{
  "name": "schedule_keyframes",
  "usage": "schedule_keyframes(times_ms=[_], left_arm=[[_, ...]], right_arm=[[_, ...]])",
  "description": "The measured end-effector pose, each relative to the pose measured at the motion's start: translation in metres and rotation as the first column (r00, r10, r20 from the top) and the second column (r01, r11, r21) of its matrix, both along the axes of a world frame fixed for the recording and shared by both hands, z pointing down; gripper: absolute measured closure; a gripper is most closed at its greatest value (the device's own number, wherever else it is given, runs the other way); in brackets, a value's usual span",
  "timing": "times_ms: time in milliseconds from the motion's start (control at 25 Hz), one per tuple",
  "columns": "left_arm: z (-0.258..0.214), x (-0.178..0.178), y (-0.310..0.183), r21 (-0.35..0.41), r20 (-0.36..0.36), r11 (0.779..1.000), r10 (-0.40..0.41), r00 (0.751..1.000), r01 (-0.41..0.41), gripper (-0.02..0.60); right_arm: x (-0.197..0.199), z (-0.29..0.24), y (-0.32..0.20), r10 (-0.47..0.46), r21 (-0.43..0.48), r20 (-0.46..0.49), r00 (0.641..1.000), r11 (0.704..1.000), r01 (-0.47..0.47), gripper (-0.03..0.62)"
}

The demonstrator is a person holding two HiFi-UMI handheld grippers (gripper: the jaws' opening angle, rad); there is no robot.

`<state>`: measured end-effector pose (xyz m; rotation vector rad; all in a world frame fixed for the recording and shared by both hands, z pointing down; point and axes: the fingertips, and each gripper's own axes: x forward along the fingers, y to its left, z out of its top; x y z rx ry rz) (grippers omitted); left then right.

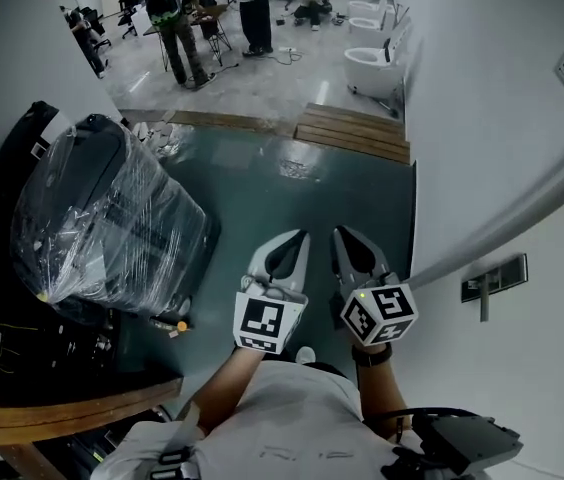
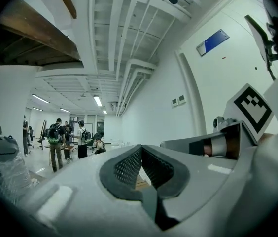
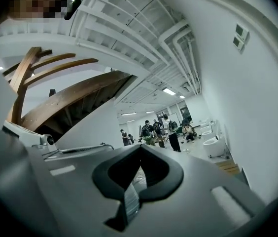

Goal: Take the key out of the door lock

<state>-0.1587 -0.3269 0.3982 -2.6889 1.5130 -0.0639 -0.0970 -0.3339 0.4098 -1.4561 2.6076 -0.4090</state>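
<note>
Head view, looking steeply down. The left gripper (image 1: 292,238) and right gripper (image 1: 350,236) are held side by side over a dark green floor (image 1: 262,198), both pointing to the far side. In each gripper view the jaws are pressed together with nothing between them (left (image 2: 140,148), right (image 3: 140,147)).

On the white surface at the near right, a dark plate (image 1: 494,276) carries a grey stub (image 1: 483,309). It is just to the right of the right gripper and not touched by it. Whether this is the lock and key cannot be told.

At left, clear plastic film (image 1: 102,218) is wrapped around a bulky dark object; what the object is cannot be made out. Wooden boards (image 1: 354,131) lie at the floor's far edge. White toilets (image 1: 374,66) line the far right wall. People (image 1: 177,18) stand in the far background.
</note>
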Motion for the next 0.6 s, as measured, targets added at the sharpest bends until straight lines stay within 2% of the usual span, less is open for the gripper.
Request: schedule_keyframes(times_ms=[200, 440, 520, 600], left_arm=[[0.003, 0.013, -0.044, 0.008, -0.064, 0.998, 0.058, 0.996, -0.057, 0.58], [0.001, 0.033, -0.123, -0.01, -0.091, 0.986, 0.165, 0.982, -0.167, 0.58], [-0.011, 0.044, -0.15, 0.003, -0.12, 0.971, 0.237, 0.964, -0.238, 0.58], [-0.02, 0.061, -0.174, 0.014, -0.146, 0.945, 0.324, 0.935, -0.326, 0.58]], right_arm=[[0.011, 0.011, -0.042, 0.026, -0.015, -0.027, 0.999, 1.0, -0.027, 0.599], [0.039, 0.012, -0.115, 0.148, -0.027, -0.044, 0.988, 0.988, -0.15, 0.599], [0.051, 0.005, -0.139, 0.21, -0.012, -0.055, 0.976, 0.978, -0.211, 0.599], [0.068, 0.001, -0.16, 0.285, -0.01, -0.066, 0.956, 0.958, -0.287, 0.599]])
